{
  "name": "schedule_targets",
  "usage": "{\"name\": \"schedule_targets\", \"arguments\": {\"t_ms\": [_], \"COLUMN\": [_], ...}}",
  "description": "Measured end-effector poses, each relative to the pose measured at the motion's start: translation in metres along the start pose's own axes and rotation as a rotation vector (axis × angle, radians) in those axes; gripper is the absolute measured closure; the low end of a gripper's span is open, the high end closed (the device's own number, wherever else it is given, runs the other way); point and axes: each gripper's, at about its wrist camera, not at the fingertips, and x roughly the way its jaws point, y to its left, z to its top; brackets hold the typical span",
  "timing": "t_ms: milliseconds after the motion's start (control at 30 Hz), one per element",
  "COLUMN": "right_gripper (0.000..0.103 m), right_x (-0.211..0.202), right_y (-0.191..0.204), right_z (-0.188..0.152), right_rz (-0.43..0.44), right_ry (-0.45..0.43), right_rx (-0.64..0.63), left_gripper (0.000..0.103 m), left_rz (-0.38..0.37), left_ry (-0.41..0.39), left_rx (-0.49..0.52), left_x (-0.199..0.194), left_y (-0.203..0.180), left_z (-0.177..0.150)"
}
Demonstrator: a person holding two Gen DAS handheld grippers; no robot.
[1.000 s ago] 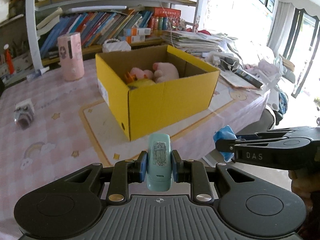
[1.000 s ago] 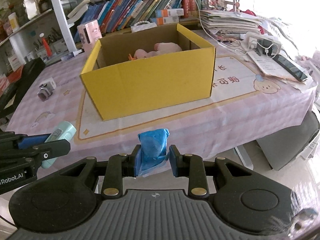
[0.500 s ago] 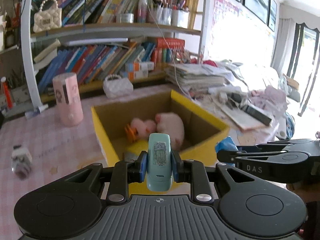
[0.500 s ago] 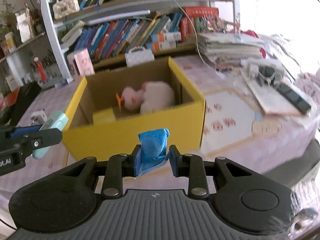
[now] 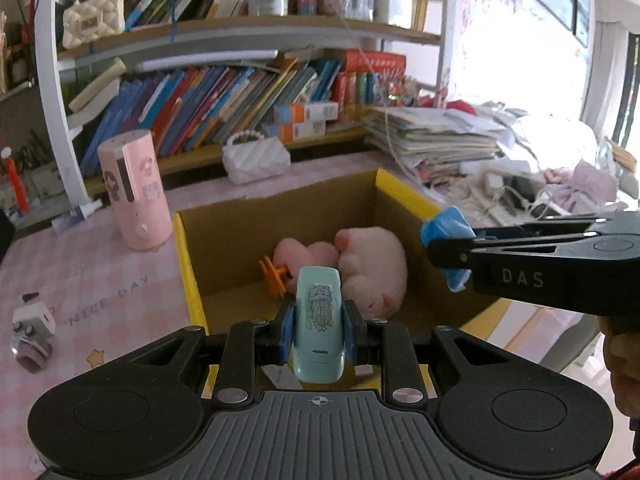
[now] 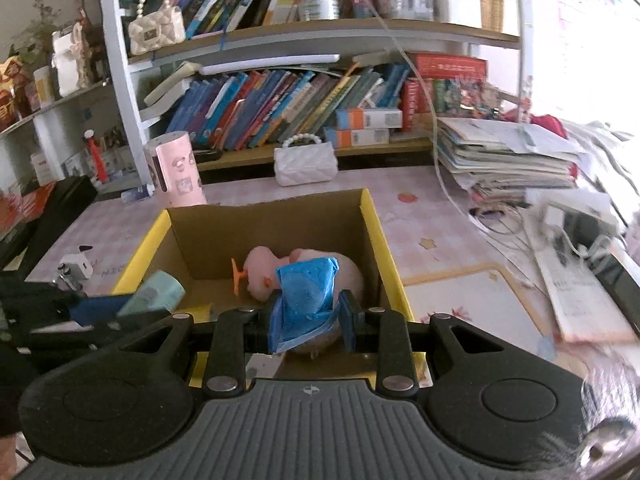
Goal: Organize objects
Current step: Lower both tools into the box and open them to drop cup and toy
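Observation:
An open yellow cardboard box (image 5: 188,256) (image 6: 386,256) stands on the pink table, holding a pink plush toy (image 5: 372,268) (image 6: 260,266) and an orange clip (image 5: 274,276) (image 6: 237,274). My left gripper (image 5: 319,328) is shut on a small mint-green device with a jellyfish sticker (image 5: 319,320), held over the box's near edge. That device (image 6: 154,294) shows at the left in the right wrist view. My right gripper (image 6: 306,316) is shut on a crumpled blue wrapper (image 6: 304,300), also above the box; the wrapper (image 5: 446,230) shows at the right of the left wrist view.
A pink cylinder (image 5: 134,192) (image 6: 176,172) and a white quilted purse (image 5: 256,158) (image 6: 305,162) stand behind the box. A small white gadget (image 5: 30,330) (image 6: 74,268) lies left of it. Paper stacks and cables (image 6: 512,160) crowd the right side. Bookshelves (image 5: 240,96) line the back.
Both grippers moved forward and slightly up, from in front of the box's side wall to above its open top, each still holding its object.

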Motion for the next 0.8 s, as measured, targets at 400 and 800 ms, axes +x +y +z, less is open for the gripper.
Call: {"name": "schedule_targets", "arguments": {"t_ms": [400, 800], "right_gripper": [0.076, 0.076], "right_x": [0.049, 0.082], "right_y": [0.001, 0.002], "right_z": [0.008, 0.010], "right_rz": [0.110, 0.172], "right_ry": [0.086, 0.160], "right_rx": [-0.105, -0.163], "left_gripper": [0.080, 0.080], "left_rz": [0.070, 0.106], "left_ry": [0.074, 0.080], "left_rx": [-0.008, -0.002], "left_x": [0.033, 0.045], "left_y": [-0.003, 0.000], "left_z": [0.003, 0.008]}}
